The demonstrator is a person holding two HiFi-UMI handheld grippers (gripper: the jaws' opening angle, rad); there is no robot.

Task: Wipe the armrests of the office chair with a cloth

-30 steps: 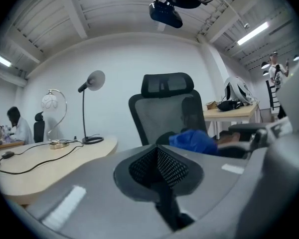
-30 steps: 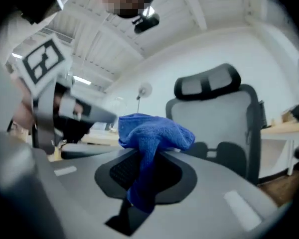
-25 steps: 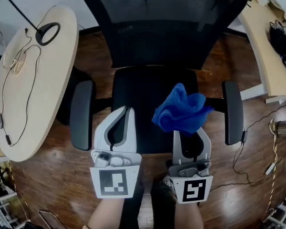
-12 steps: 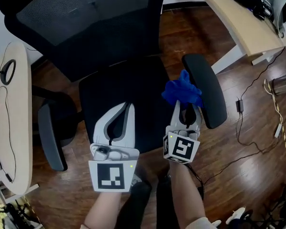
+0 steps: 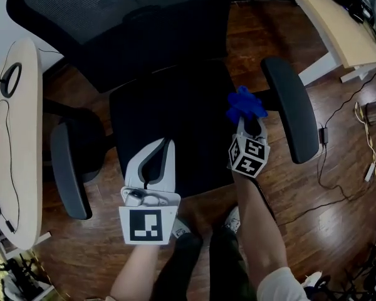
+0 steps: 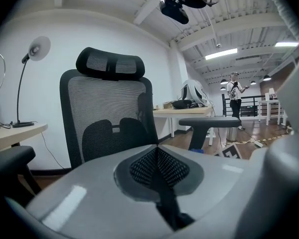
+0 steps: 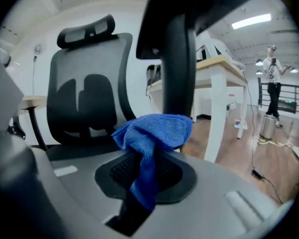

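Right fingers: the right gripper [image 7: 145, 176] has its fingers clamped together on a crumpled blue fabric cloth [image 7: 154, 131]; a tail of it is pinched between the pads and the bulk bunches up over the tips.
Left fingers: the left gripper [image 6: 157, 148] has its fingers closed tip to tip, with nothing held.
Cloth position: in the head view the cloth sits just beside the inner edge of the black padded armrest on the person's right [image 5: 291, 118]. Contact cannot be confirmed from any view.
Left gripper position: over the front edge of the black seat [image 5: 169, 118] of the mesh-backed office chair, well apart from the other black armrest [image 5: 67, 168].
Recent change: over the last half second the right gripper has pushed the cloth forward alongside the right armrest, and its marker cube now sits tilted.
Meaning for task: judged an approach to the first wipe; the pad surface appears untouched so far.
Against one second ago: the cloth then hung over the seat, clear of both armrests, with the chair square to the view; the chair now appears skewed. The left gripper has barely shifted.
Surroundings: pale oval worktop [image 5: 12, 168] at the left, not involved.
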